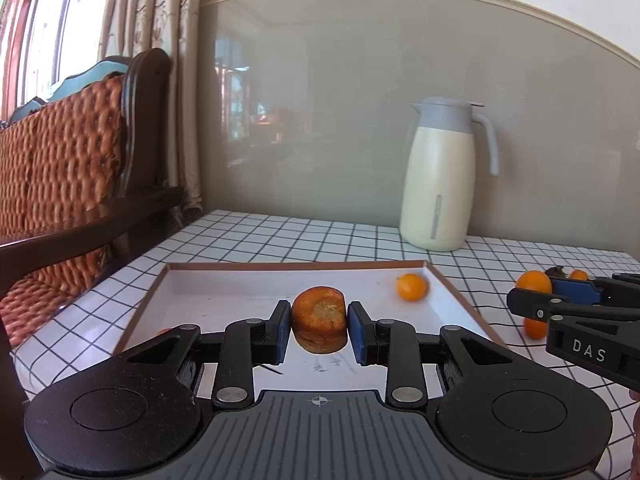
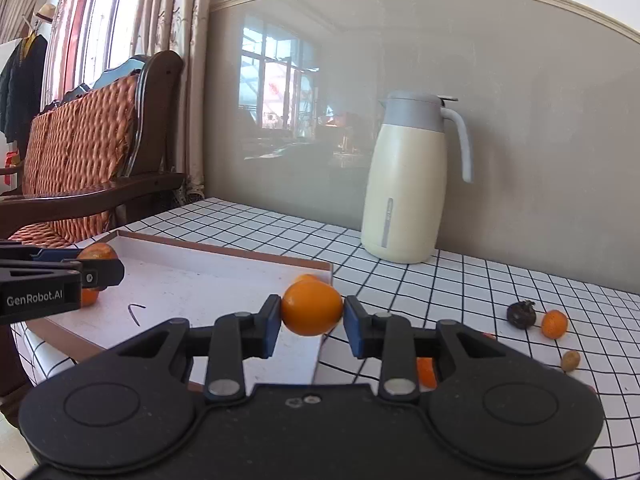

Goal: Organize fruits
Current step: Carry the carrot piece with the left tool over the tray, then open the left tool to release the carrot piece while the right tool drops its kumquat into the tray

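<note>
My left gripper (image 1: 319, 326) is shut on a carrot stub (image 1: 319, 318), held over the white tray (image 1: 224, 284); it also shows in the right wrist view (image 2: 96, 254). A small orange (image 1: 412, 287) lies in the tray's far right corner. My right gripper (image 2: 311, 316) is shut on an orange kumquat (image 2: 312, 307) above the tray's right edge (image 2: 326, 272). In the left wrist view the right gripper (image 1: 560, 292) sits at the right with that kumquat (image 1: 534, 282).
A cream thermos jug (image 2: 408, 184) stands at the back of the checked tablecloth (image 2: 500, 288). Loose on the cloth at right are a dark fruit (image 2: 522, 314), a small orange (image 2: 554, 323), a tan nut (image 2: 570, 360) and another orange piece (image 2: 426, 372). A wooden chair (image 1: 80, 160) stands left.
</note>
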`<state>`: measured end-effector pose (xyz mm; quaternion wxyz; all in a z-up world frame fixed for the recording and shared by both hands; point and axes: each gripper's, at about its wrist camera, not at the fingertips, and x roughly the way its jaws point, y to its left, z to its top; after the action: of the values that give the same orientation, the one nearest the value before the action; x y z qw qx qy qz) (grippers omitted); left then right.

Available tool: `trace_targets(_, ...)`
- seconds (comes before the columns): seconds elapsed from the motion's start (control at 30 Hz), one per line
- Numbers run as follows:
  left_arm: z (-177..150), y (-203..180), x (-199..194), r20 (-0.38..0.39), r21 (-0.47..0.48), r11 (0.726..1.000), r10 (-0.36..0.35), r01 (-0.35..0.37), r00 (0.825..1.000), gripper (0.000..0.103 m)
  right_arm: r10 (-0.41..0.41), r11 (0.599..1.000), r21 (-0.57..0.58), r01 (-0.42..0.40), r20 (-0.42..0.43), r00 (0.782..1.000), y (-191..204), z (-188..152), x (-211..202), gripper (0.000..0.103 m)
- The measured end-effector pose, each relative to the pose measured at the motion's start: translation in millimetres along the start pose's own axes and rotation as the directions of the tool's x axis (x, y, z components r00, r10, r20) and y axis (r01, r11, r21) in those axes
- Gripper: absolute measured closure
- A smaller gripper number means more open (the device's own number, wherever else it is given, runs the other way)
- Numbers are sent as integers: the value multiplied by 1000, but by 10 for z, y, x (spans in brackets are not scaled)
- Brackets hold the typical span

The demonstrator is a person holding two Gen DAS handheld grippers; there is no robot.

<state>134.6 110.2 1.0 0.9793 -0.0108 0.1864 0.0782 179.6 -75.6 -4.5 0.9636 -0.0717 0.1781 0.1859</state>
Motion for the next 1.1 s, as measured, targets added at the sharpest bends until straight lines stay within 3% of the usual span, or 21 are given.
trace_targets(0.63, 133, 541, 488, -9, -47, 994, 94, -95, 995, 72, 25, 999, -28, -25, -2, 1000, 171, 184, 553, 78)
trace_targets(1.1, 180, 793, 840, -46, -61, 988, 140, -142, 989, 72, 38, 999, 13, -37, -73, 997, 133, 253, 929, 78)
